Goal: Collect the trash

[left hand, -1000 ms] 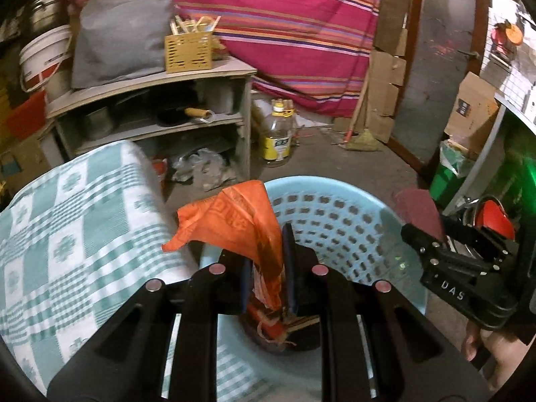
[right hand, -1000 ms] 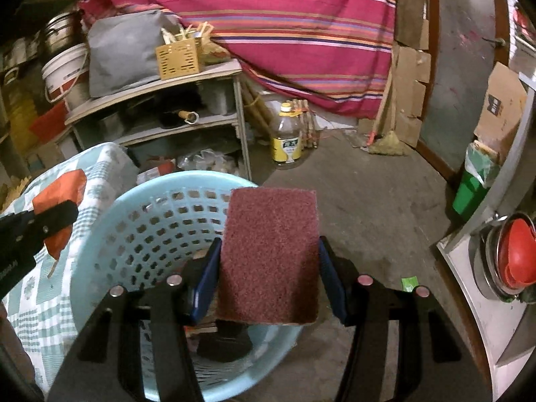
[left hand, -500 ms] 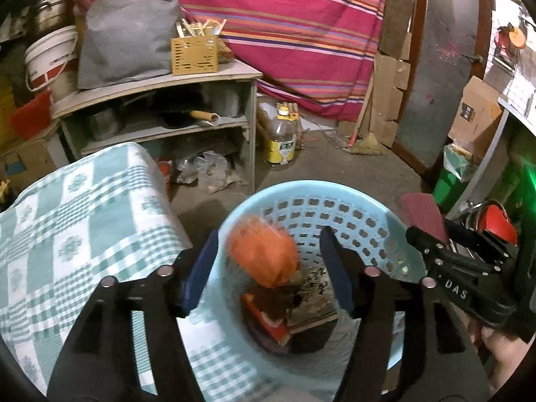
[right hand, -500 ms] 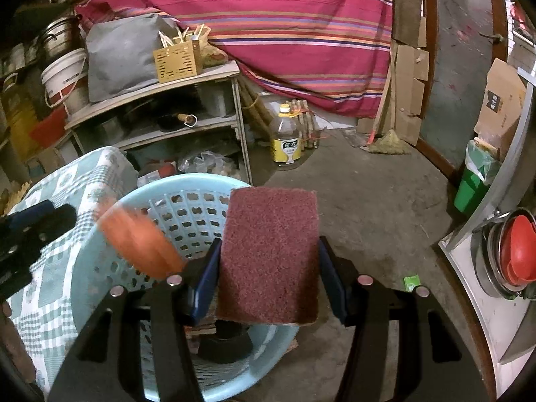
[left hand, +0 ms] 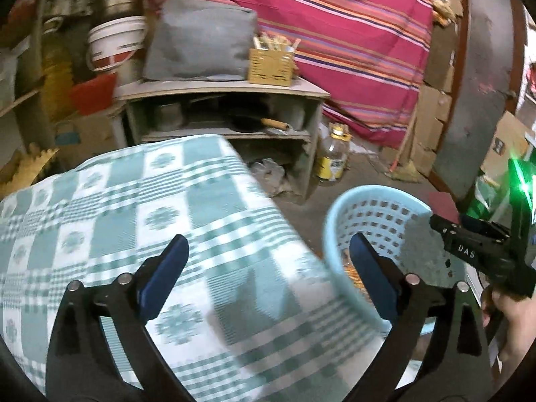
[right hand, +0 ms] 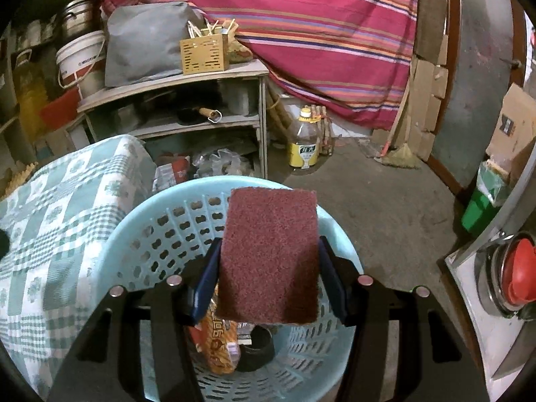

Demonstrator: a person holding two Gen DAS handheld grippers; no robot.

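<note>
1. We see a dark red scouring pad point(right hand: 269, 254), flat, rectangular and coarse, standing upright above the pale blue basket point(right hand: 134, 221).
2. Our right gripper point(right hand: 268, 279) is clamped on the pad's two side edges.
3. Inside the basket lies an orange wrapper point(right hand: 217, 341) beside a dark round object.
4. Our left gripper point(left hand: 268, 268) has its jaws opening wide with nothing between them, over the green checked cloth point(left hand: 134, 201) just beside the basket.
5. Behind stand a wooden shelf point(right hand: 174, 83), a bottle point(right hand: 303, 144) on the floor and a striped cloth point(right hand: 318, 26).
</note>
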